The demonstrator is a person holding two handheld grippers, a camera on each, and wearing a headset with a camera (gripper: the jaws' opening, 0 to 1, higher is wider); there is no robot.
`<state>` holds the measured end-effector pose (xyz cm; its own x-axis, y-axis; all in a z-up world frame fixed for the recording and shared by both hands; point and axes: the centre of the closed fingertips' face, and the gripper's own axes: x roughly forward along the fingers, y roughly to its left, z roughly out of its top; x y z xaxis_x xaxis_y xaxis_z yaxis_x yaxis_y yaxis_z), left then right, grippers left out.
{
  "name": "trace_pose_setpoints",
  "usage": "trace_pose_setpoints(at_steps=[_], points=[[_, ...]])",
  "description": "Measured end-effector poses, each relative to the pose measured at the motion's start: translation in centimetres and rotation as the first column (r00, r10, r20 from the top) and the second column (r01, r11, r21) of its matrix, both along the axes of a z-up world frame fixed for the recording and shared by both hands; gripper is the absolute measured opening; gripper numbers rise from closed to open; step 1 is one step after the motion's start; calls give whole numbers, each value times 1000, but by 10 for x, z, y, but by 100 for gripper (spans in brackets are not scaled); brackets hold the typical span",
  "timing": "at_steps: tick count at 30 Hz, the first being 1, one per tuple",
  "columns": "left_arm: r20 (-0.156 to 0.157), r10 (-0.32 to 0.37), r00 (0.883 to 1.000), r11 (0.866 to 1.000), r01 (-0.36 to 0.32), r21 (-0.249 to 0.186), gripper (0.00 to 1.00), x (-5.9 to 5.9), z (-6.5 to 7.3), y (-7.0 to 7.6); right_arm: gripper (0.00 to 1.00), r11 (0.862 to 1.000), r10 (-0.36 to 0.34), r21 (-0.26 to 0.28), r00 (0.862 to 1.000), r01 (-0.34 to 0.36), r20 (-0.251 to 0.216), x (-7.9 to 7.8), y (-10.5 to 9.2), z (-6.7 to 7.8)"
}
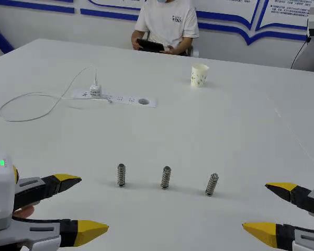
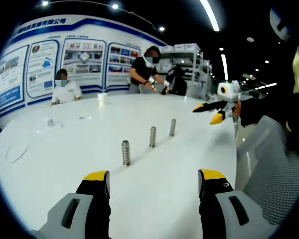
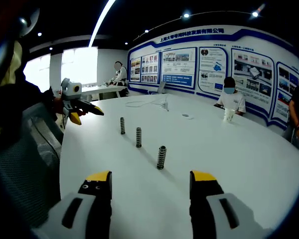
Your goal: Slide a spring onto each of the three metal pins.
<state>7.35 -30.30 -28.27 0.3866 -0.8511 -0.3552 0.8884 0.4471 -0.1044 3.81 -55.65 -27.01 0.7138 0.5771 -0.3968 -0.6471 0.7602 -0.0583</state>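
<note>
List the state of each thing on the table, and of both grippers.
left gripper, open, empty.
right gripper, open, empty.
left spring, upright.
middle spring, upright.
right spring, upright.
paper cup, upright.
power strip, one charger plugged in.

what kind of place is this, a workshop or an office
Probably an office meeting or exhibition room, not a workshop: a big white table, blue-trimmed display boards behind it, and a power strip and paper cup on it.
</note>
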Motion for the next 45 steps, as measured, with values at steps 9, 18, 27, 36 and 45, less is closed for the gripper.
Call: trace_pose_setpoints(at_steps=[9,18,27,36,45], points=[[-3,0,1000,1000,0,0,74,0,-1,0,65,1000,-3,3,1000,3,-1,1,0,-1],[-3,1,1000,1000,-1,1,73,-1,-2,0,64,1000,-7,8,1000,7,-3,2,-1,-1],[-5,3,1000,1000,-3,2,73,-1,-2,1,64,1000,-12,10,1000,12,-1,3,-2,-1],[-7,4,1000,1000,-4,-1,73,-1,-2,1,63,1000,-15,13,1000,15,-3,4,-2,-2],[-8,7,1000,1000,-7,-4,73,0,-1,1,62,1000,-17,13,1000,17,-4,4,-2,-2]])
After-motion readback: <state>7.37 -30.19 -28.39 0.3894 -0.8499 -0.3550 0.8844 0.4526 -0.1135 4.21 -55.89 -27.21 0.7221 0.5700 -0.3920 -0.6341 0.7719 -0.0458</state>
